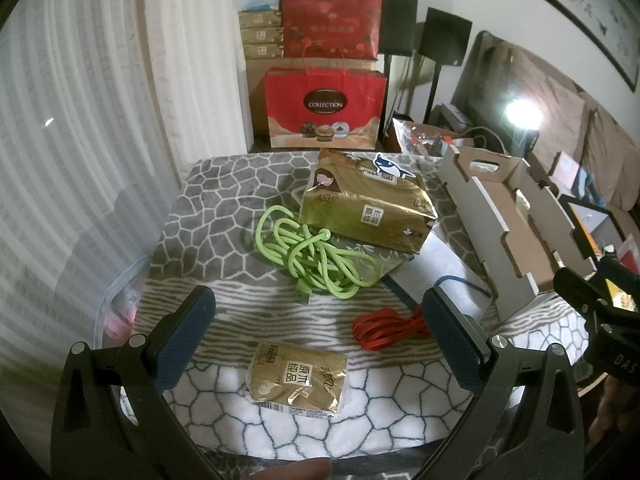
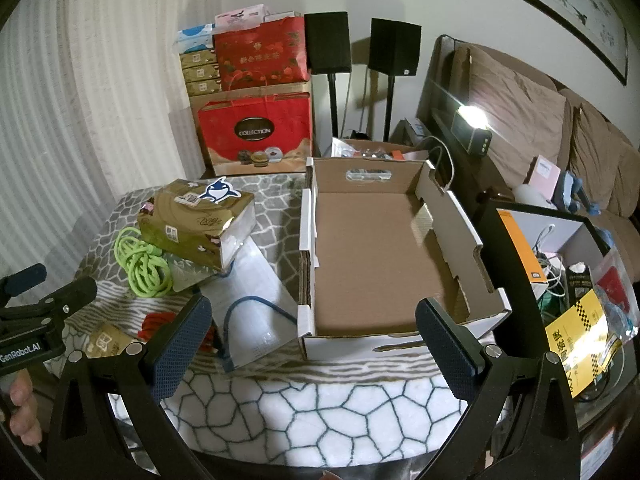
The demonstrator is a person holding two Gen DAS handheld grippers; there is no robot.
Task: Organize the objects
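Note:
My left gripper [image 1: 320, 320] is open above a small gold tissue packet [image 1: 298, 378] lying on the patterned cloth. Beyond it lie a tangled green cable [image 1: 316, 256], a red cable [image 1: 384, 326] and a large gold tissue pack [image 1: 368, 204] with a whale sticker. My right gripper [image 2: 314, 332] is open, hovering over the near end of an empty cardboard box [image 2: 372, 256]. In the right wrist view the large gold tissue pack [image 2: 196, 222], green cable [image 2: 142, 264], red cable [image 2: 156, 322] and small packet [image 2: 106, 340] sit to the left. A blue cable [image 2: 256, 304] lies on a white sheet.
Red gift bags [image 1: 324, 108] and stacked boxes stand behind the table. Two black speakers [image 2: 394, 46] on stands sit by the wall. A sofa [image 2: 560, 128] and a cluttered open black bin [image 2: 560, 264] are to the right. A curtain hangs at the left.

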